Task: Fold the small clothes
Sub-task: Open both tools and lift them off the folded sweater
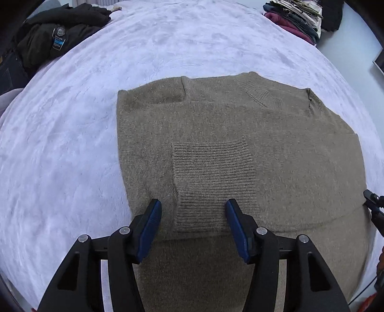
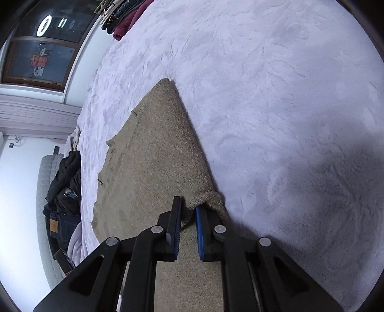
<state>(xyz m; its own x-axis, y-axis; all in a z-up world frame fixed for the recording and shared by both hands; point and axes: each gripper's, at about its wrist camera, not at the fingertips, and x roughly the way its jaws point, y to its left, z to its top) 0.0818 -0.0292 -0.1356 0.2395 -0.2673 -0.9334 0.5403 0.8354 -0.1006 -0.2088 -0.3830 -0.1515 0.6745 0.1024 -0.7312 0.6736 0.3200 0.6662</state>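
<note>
The bed cover (image 1: 72,144), pale and plushy, filled nearly everything beyond both sets of jaws, and on it lay the sweater (image 1: 240,124), a brown knit spread flat, directly under and ahead of the left gripper (image 1: 193,208). It looked soft and floppy, fairly thick, light enough to lift by an edge but sure to sag and drag on the fuzzy cover; I judged it best taken at a hem or side edge, pinching both layers. Its neckline lay at the far side from the left jaws and its hem toward them, so the long axis ran straight away from that gripper. A sleeve was folded in across the body, and the ribbed cuff (image 1: 211,182) sat between the left jaws, which stood apart and touched nothing. The right gripper (image 2: 188,213) was at the sweater's side edge, its jaws nearly together and pinching a bunched bit of that edge, with the knit puckered just past the right-hand pad. A dark jacket (image 1: 57,36) and a stack of clothes (image 1: 297,21) lay well beyond
</note>
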